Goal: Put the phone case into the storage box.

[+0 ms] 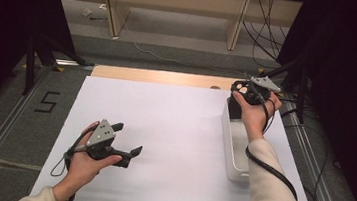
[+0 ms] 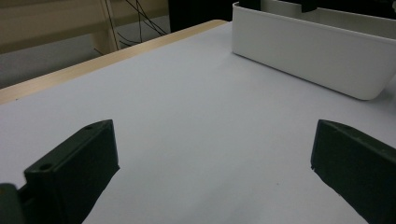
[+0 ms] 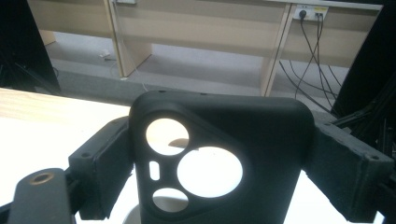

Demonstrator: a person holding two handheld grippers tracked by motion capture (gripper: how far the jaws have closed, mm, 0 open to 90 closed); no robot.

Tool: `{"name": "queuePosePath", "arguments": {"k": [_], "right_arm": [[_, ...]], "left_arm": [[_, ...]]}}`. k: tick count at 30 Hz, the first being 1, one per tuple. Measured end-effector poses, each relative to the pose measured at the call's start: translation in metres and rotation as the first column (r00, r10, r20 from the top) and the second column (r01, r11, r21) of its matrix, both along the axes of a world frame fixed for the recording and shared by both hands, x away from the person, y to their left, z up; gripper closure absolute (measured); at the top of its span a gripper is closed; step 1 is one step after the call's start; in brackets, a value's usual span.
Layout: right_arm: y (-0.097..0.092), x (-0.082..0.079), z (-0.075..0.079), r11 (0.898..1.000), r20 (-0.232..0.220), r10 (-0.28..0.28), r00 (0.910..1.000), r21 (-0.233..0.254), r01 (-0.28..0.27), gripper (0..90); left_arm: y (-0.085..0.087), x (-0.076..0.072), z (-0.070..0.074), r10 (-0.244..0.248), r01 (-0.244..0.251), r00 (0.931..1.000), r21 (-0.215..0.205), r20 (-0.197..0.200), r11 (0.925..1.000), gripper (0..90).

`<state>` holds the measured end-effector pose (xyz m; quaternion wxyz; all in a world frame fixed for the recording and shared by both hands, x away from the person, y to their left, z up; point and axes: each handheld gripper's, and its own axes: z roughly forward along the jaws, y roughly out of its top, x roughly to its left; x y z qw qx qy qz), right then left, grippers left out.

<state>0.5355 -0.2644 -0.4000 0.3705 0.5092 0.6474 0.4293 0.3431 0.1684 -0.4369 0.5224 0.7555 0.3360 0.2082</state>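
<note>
Nearest the person, at the left of the high view, the left hand (image 1: 84,163) held the left gripper (image 1: 129,143) low over the white counter (image 1: 174,125). Its jaws were spread wide and held nothing. The left gripper view showed bare white surface between them, with the two black jaws well apart at the lower corners.

Farther right, a white bin (image 1: 234,151) stood on the counter near its right edge, with its long side running away from the person. The left gripper view showed the bin's (image 2: 308,49) outer wall beyond the open jaws, well apart from them.

Above the far end of the bin, the right hand (image 1: 255,113) held the right gripper (image 1: 242,89) raised. Its jaws were pinching a black phone case (image 3: 224,158) by its two long sides. The case stood upright between the jaws, clear of the counter. Its camera cutouts, two large round holes, a smaller oval one and a slot, showed in the right gripper view, with the bright counter visible through them.

Beyond the counter's wooden far edge lay grey floor, pale wooden furniture legs and loose black cables (image 3: 308,56).
</note>
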Motion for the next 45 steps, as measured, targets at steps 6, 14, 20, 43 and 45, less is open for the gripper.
{"name": "queuePosePath", "arguments": {"k": [6,14,20,43,45], "right_arm": [[0.001,0.001,-0.003,1.000,-0.006,-0.001,1.0000,-0.002,0.001,14.7],[0.001,0.003,-0.005,1.000,-0.010,-0.002,0.9999,-0.003,0.002,14.7],[0.002,0.003,-0.006,1.000,-0.014,-0.002,0.9999,-0.004,0.002,14.6],[0.003,0.006,-0.012,1.000,0.003,-0.003,1.0000,0.001,0.003,13.5],[0.003,0.007,-0.012,1.000,-0.005,-0.003,1.0000,-0.006,0.003,13.3]], "left_arm": [[0.000,0.000,0.000,0.000,0.000,1.0000,-0.002,0.000,1.0000,0.2],[0.000,0.000,0.000,0.000,0.000,1.0000,0.000,0.000,1.0000,0.2],[0.000,0.000,0.000,0.000,0.000,1.0000,0.000,0.000,1.0000,0.2],[0.000,0.000,0.000,0.001,-0.001,1.0000,0.000,0.002,1.0000,0.0],[0.000,0.000,0.000,0.001,-0.001,1.0000,0.000,0.002,1.0000,0.0]]}}
